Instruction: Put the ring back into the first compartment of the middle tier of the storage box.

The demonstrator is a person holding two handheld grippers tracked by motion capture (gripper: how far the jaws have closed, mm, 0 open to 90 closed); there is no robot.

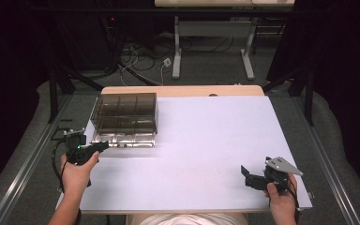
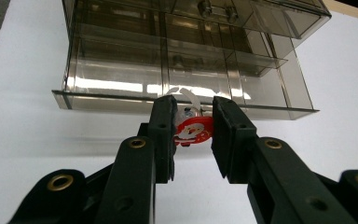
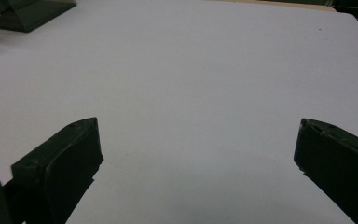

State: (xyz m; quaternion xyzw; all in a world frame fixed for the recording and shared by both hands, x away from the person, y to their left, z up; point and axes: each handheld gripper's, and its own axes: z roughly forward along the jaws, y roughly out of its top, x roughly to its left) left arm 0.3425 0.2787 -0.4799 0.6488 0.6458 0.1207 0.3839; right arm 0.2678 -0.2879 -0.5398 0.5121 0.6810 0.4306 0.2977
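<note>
We see the left gripper (image 2: 193, 128) pinching a small red and white round piece (image 2: 195, 130) between its two black jaws, with a bit of clear wrapping rising from it. The piece sits right at the jaw tips, just in front of the lowest pulled-out drawer (image 2: 121, 100) of the smoky clear drawer box (image 1: 125, 112); whether it touches the drawer lip we cannot tell. In the high view this gripper (image 1: 104, 146) points at the box's near left corner, close to the left edge of the white table sheet (image 1: 206, 140).

The right gripper (image 1: 245, 176) rests near the front right of the sheet, its jaws spread wide with bare white surface between them, well apart from the box.

Between the two grippers the sheet lies open. We count one drawer box, one red piece and two grippers. Beyond the far edge a wooden strip (image 1: 183, 90) shows.
</note>
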